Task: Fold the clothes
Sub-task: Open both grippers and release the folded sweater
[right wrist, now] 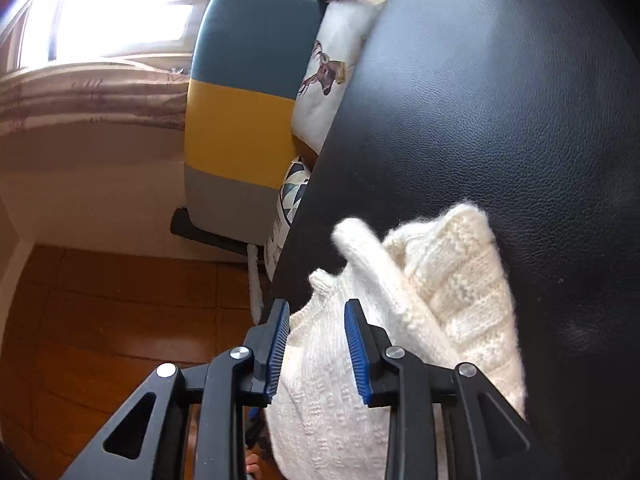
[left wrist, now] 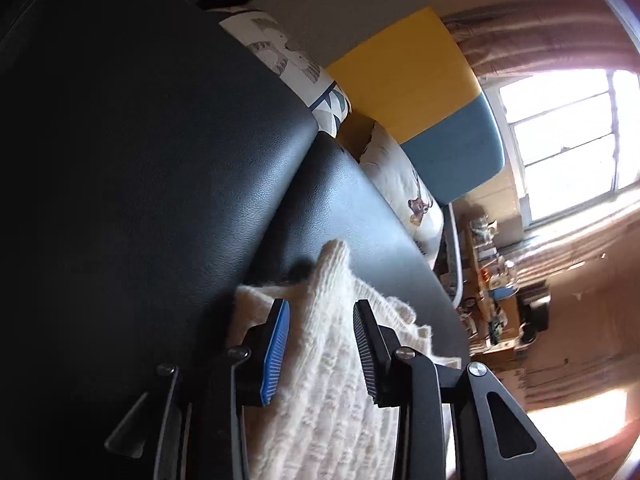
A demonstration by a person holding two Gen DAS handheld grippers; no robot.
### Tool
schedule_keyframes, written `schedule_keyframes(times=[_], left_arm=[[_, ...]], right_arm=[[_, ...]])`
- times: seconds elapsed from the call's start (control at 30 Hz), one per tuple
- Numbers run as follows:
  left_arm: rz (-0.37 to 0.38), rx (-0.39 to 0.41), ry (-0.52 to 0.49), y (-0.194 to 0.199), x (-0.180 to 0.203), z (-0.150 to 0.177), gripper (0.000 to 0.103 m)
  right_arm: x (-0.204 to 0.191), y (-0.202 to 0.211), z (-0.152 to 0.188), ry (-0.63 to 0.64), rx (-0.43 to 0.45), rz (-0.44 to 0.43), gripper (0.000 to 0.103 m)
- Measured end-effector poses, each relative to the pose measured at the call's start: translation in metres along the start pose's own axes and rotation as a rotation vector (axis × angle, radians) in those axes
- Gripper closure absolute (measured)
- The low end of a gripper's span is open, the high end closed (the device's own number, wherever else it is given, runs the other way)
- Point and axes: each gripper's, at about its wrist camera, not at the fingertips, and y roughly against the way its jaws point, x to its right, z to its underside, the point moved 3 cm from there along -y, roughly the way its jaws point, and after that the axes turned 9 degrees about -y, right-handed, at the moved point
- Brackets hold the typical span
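My left gripper (left wrist: pixel 322 346) and right gripper (right wrist: pixel 316 350), 2 in all, each clamp a bunched fold of the cream knit sweater (right wrist: pixel 452 280) draped over the black leather cushion (right wrist: pixel 500 100); soft, light, stretchy, best pinched at hem edges.

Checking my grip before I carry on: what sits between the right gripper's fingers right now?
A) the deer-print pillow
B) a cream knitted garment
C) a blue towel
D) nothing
B: in the right wrist view the cream knitted garment fills the gap of the right gripper from pad to pad, bunched over the black leather surface; the deer-print pillow lies far beyond.
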Motion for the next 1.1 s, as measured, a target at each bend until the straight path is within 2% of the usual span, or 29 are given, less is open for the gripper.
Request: schedule_keyframes(times=[0.07, 0.17, 0.23, 0.33, 0.37, 0.4, 0.47, 0.57, 0.67, 0.77, 0.83, 0.87, 0.9, 0.97, 1.03, 1.1], left_arm=[[-0.062, -0.017, -0.116, 0.008, 0.005, 0.013, 0.063], [-0.113, -0.044, -0.26, 0.012, 0.014, 0.035, 0.062], [-0.113, -0.053, -0.317, 0.01, 0.02, 0.043, 0.062], [-0.148, -0.056, -0.394, 0.002, 0.03, 0.048, 0.063], [-0.169, -0.057, -0.421, -0.001, 0.033, 0.049, 0.067], [-0.199, -0.054, -0.446, -0.003, 0.035, 0.049, 0.096], [-0.25, -0.041, -0.466, -0.001, 0.034, 0.052, 0.097], [-0.293, -0.062, -0.407, 0.0, 0.01, 0.058, 0.097], [-0.305, -0.065, -0.391, 0.001, 0.004, 0.063, 0.097], [-0.328, -0.016, -0.402, 0.014, 0.018, 0.055, 0.088], [-0.285, 0.035, -0.429, 0.025, 0.038, 0.042, 0.081], [-0.242, 0.031, -0.467, 0.024, 0.052, 0.037, 0.063], [-0.183, 0.012, -0.515, 0.019, 0.068, 0.032, 0.046], [-0.094, -0.047, -0.622, 0.001, 0.099, 0.027, 0.043], [-0.069, -0.136, -0.744, -0.029, 0.127, 0.027, 0.043], [-0.075, -0.237, -0.859, -0.064, 0.147, 0.031, 0.043]], right_arm=[[-0.012, 0.005, 0.017, 0.123, -0.019, 0.08, 0.073], [-0.025, -0.001, 0.049, 0.326, -0.044, 0.235, 0.073], [-0.031, -0.01, 0.065, 0.465, -0.035, 0.358, 0.073], [-0.031, -0.02, 0.08, 0.557, -0.024, 0.439, 0.073], [-0.029, -0.023, 0.082, 0.576, -0.02, 0.467, 0.073], [-0.029, -0.026, 0.083, 0.595, -0.015, 0.496, 0.073], [-0.027, -0.027, 0.084, 0.631, -0.011, 0.553, 0.078], [-0.024, -0.025, 0.078, 0.664, 0.012, 0.627, 0.078], [-0.011, -0.023, 0.071, 0.635, 0.017, 0.603, 0.078], [-0.01, -0.021, 0.067, 0.62, 0.018, 0.582, 0.079], [-0.014, -0.021, 0.067, 0.613, 0.022, 0.571, 0.078], [-0.017, -0.02, 0.068, 0.614, 0.021, 0.565, 0.078], [-0.022, -0.021, 0.068, 0.622, 0.015, 0.557, 0.077], [-0.034, -0.026, 0.069, 0.645, -0.004, 0.537, 0.076], [-0.044, -0.03, 0.07, 0.661, -0.017, 0.506, 0.076], [-0.048, -0.034, 0.072, 0.66, -0.024, 0.491, 0.076]])
